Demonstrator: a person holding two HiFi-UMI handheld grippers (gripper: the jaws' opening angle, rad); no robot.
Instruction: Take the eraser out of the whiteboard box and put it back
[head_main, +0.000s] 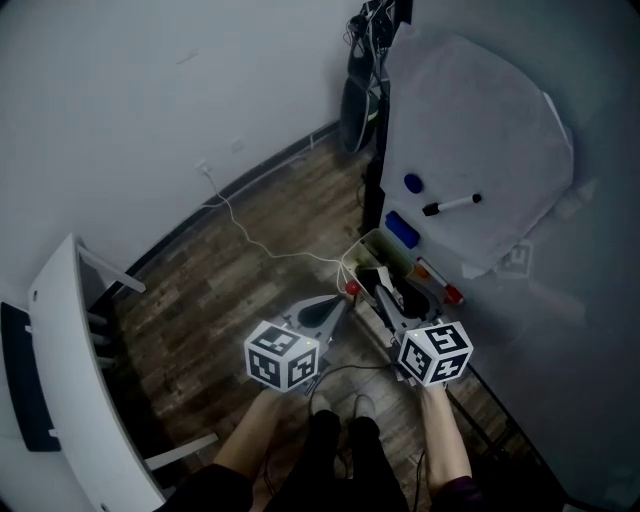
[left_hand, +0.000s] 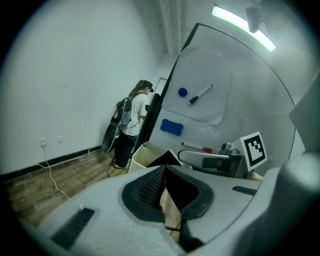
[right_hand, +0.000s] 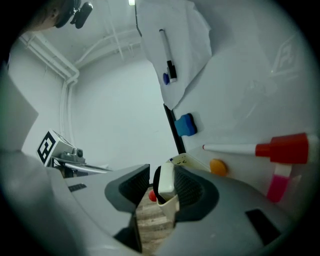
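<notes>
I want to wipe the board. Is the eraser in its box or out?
In. The eraser stands in the box, poking above its rim, between the right gripper's parted jaws.

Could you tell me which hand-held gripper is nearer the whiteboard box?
Right: the right hand-held gripper is over the whiteboard box; the left hand-held gripper sits apart, to its left.

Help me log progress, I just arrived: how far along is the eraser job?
Done: nothing certain; the eraser stands in the box, so whether it has been out doesn't show. In hand: the right claw is open around it, not squeezing. The left claw is closed, empty. Remaining: either grip and lift, or withdraw.
</notes>
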